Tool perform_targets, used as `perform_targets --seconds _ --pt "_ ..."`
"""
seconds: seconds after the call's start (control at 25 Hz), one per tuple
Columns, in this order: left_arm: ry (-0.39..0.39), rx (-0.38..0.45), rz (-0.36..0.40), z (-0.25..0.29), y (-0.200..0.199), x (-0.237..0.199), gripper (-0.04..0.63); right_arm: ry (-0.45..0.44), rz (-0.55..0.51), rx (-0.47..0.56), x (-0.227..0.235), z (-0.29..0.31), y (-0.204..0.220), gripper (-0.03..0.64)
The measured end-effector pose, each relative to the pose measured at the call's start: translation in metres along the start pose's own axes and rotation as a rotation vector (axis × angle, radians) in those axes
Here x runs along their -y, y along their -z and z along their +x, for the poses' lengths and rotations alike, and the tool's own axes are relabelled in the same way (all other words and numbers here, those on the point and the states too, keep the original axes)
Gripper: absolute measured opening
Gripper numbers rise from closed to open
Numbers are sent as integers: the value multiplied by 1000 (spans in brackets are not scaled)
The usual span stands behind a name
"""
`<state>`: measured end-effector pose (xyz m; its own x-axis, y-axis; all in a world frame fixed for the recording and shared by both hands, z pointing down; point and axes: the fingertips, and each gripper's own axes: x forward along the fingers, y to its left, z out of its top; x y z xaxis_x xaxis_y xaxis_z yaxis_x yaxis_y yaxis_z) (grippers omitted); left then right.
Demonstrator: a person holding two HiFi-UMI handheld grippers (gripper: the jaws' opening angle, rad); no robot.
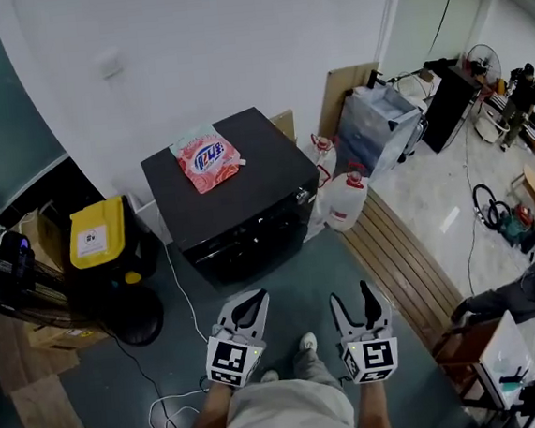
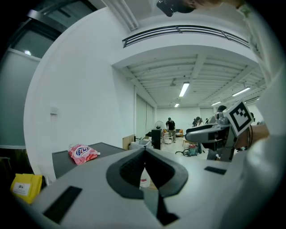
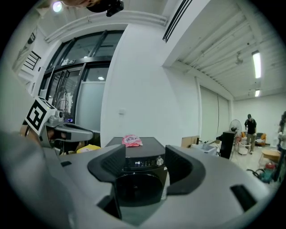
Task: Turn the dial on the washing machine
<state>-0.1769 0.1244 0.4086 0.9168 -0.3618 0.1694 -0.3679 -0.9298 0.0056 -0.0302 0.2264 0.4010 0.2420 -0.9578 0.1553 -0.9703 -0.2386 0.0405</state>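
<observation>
A black front-loading washing machine (image 1: 232, 188) stands against the white wall, with a pink detergent bag (image 1: 207, 158) lying on its top. Its silver dial (image 1: 302, 196) sits at the right end of the front panel. In the right gripper view the dial (image 3: 159, 161) shows between the spread jaws of my right gripper (image 3: 145, 155), still well short of the machine (image 3: 138, 190). My left gripper (image 1: 247, 308) and right gripper (image 1: 368, 304) hang side by side above the floor, in front of the machine. The left gripper (image 2: 144, 151) is shut on nothing.
A yellow container (image 1: 97, 232) stands left of the machine, and white jugs (image 1: 346, 199) stand at its right corner. Wooden planks (image 1: 394, 253) run along the floor on the right. A white cable (image 1: 173, 406) loops on the floor by my feet. People sit at the far right.
</observation>
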Motion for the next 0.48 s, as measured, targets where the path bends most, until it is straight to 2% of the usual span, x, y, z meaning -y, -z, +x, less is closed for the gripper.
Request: perform_targets --seconds 0.24,0.48 --pt "-45 -17 -4 54 -6 0 11 -47 9 -22 45 41 6 281" --pt "-118 -50 -15 108 -10 4 11 -147 16 -51 87 85 12 276"
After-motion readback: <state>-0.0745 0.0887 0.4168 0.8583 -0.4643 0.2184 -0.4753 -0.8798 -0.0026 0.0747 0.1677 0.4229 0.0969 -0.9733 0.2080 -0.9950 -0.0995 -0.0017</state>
